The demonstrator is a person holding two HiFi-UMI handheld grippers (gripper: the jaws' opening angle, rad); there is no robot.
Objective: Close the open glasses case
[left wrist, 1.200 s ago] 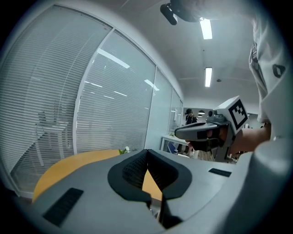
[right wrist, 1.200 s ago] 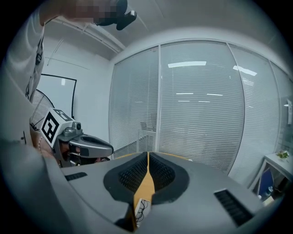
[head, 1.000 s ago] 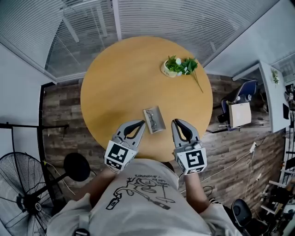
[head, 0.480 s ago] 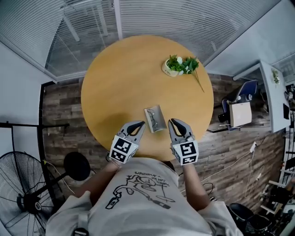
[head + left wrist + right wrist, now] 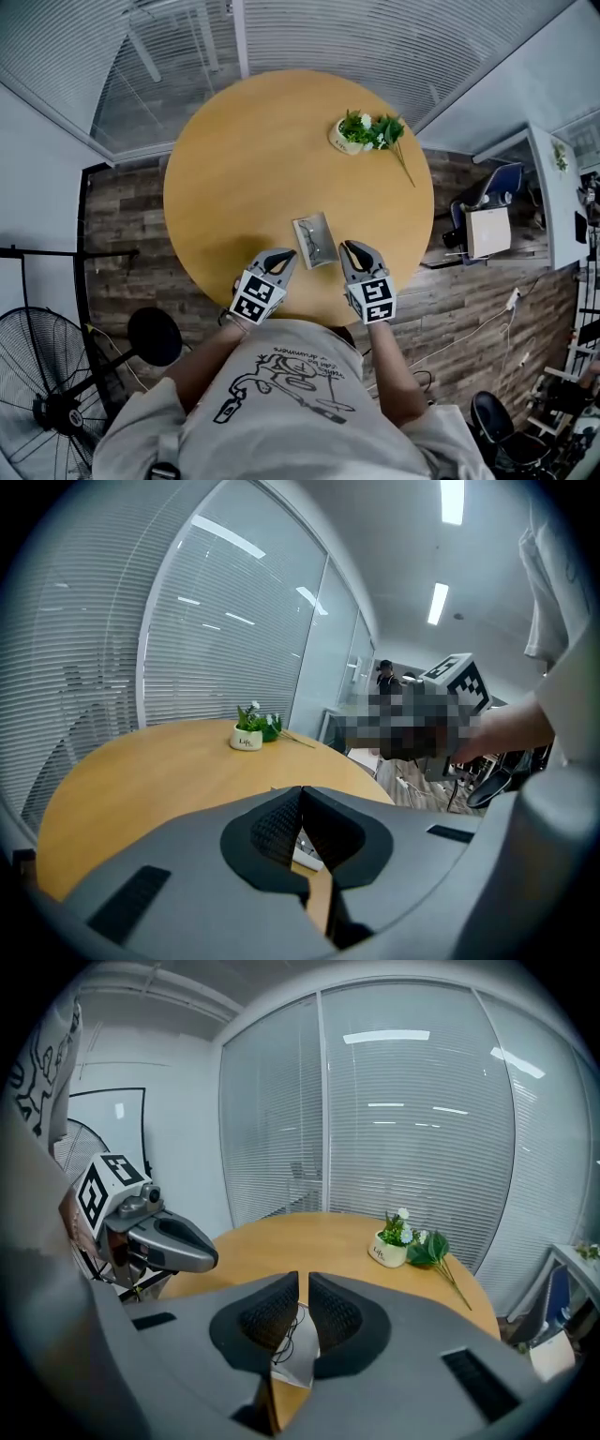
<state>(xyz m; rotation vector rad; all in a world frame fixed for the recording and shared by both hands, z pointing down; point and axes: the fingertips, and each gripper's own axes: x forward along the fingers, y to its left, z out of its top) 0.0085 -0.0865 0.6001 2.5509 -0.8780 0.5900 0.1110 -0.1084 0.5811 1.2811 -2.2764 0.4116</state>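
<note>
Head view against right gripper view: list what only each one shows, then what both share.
Only the head view: the floor fan, the wood-plank floor, the person's printed shirt and the marker cube atop the right gripper.

Only the right gripper view: the ribbed pads of that gripper's jaws, almost together with nothing between them.

Both: the round wooden table, the potted plant, the open glasses case with glasses inside, and the left gripper.
</note>
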